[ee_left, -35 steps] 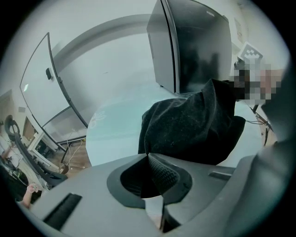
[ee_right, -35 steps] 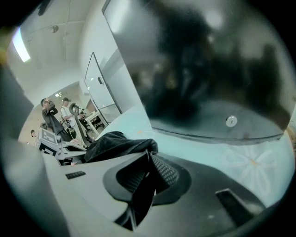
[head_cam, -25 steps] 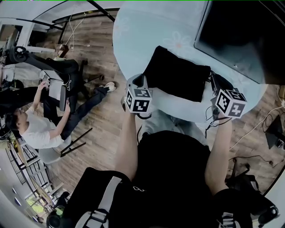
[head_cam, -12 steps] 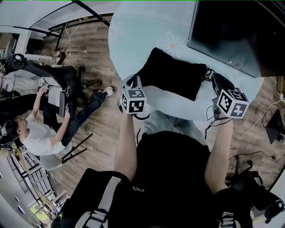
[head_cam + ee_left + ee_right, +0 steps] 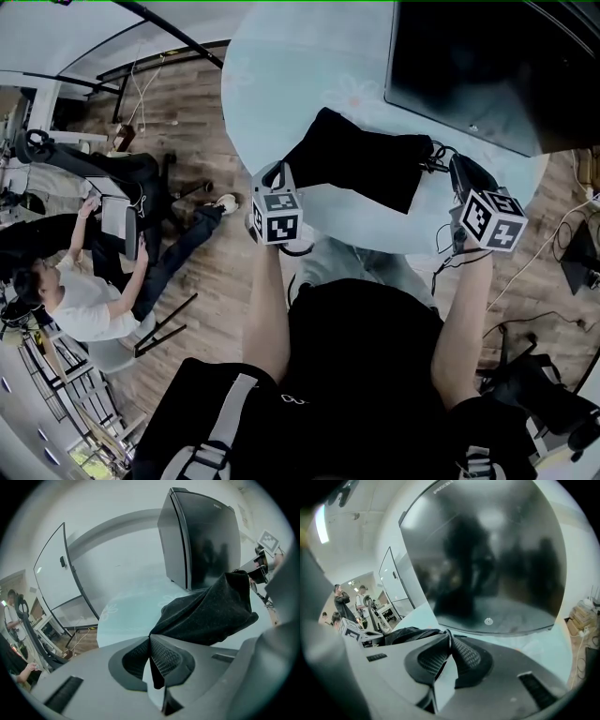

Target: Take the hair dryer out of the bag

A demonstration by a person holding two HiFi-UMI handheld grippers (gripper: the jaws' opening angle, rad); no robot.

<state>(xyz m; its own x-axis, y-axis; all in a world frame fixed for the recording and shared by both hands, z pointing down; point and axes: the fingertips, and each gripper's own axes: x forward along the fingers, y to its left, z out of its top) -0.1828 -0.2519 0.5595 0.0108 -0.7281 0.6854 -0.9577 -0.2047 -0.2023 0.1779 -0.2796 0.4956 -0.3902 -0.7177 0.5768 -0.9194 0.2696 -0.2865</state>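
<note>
Above the round pale-blue table (image 5: 281, 84), the left gripper (image 5: 150, 639) is pinching a corner of the black bag (image 5: 361, 164), jaws tight together. The right gripper (image 5: 447, 634) is clamping the drawstring end, so the cloth is hanging stretched between them, probably to steady it. The hair dryer is not showing, presumably still inside.

Your black cloth bag (image 5: 361, 164) looks soft and matt, and it falls in loose folds. The round pale-blue bench (image 5: 281, 66) has a smooth top with a faint sheen. The large black panel (image 5: 469, 66) is glossy and mirrors dim shapes. Your left tool (image 5: 149, 638) and right tool (image 5: 448, 632) are matt grey plastic, with rough cross-hatched dark pads (image 5: 165, 658). The brown plank floor (image 5: 187, 122) shows wood grain.
</note>
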